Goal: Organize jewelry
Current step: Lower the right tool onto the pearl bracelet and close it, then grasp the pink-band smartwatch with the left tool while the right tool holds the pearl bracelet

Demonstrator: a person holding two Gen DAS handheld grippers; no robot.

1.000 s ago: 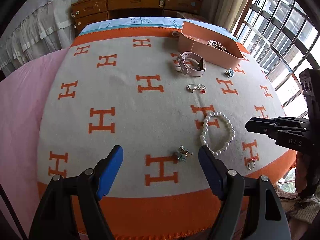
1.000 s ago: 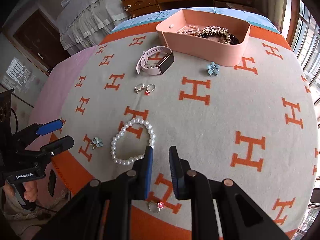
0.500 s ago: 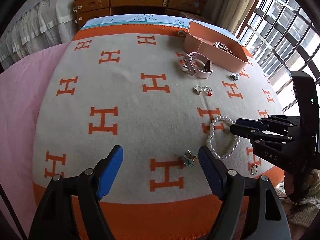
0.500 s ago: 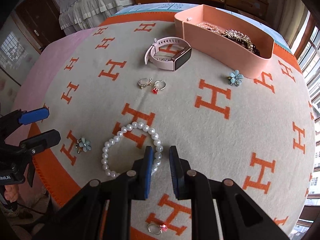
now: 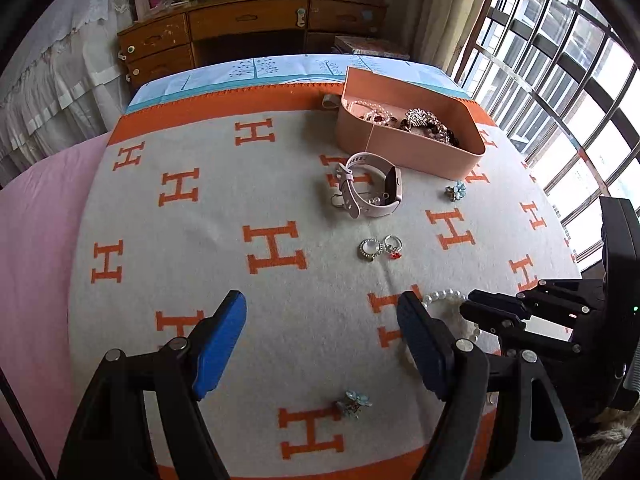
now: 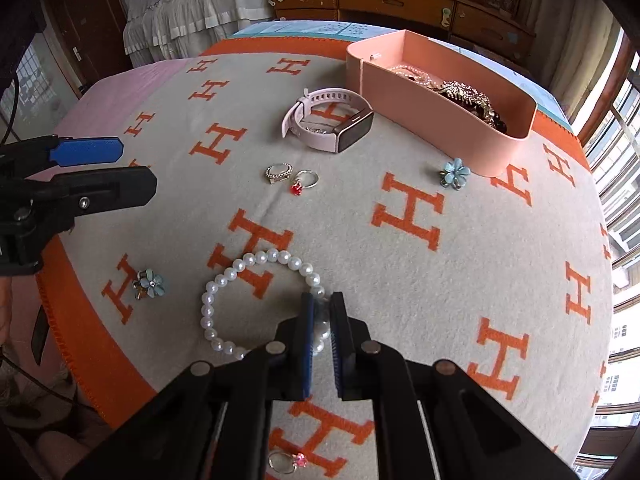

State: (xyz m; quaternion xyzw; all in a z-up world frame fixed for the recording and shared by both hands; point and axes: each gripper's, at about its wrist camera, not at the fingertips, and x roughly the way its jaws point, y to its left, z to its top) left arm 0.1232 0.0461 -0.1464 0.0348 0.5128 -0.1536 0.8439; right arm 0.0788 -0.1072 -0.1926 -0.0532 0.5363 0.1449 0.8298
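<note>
We have the right gripper (image 6: pixel 320 312) pinched on the near side of the pearl bracelet (image 6: pixel 224 276), though whether the pads fully bite is hard to see. We should lift straight up so the loop hangs free, then carry it over the rings (image 6: pixel 292 176) and watch (image 6: pixel 320 128) to the pink box (image 6: pixel 436 108). That path is open. The left gripper (image 5: pixel 320 320) hangs wide open and empty beside us, clear of the blanket's (image 6: pixel 480 260) near edge.

The right hand-held gripper (image 6: pixel 320 312) is now lower and farther forward, its fingers closed around the near side of the pearl bracelet (image 6: pixel 224 280), which a second ago lay just ahead of them.
</note>
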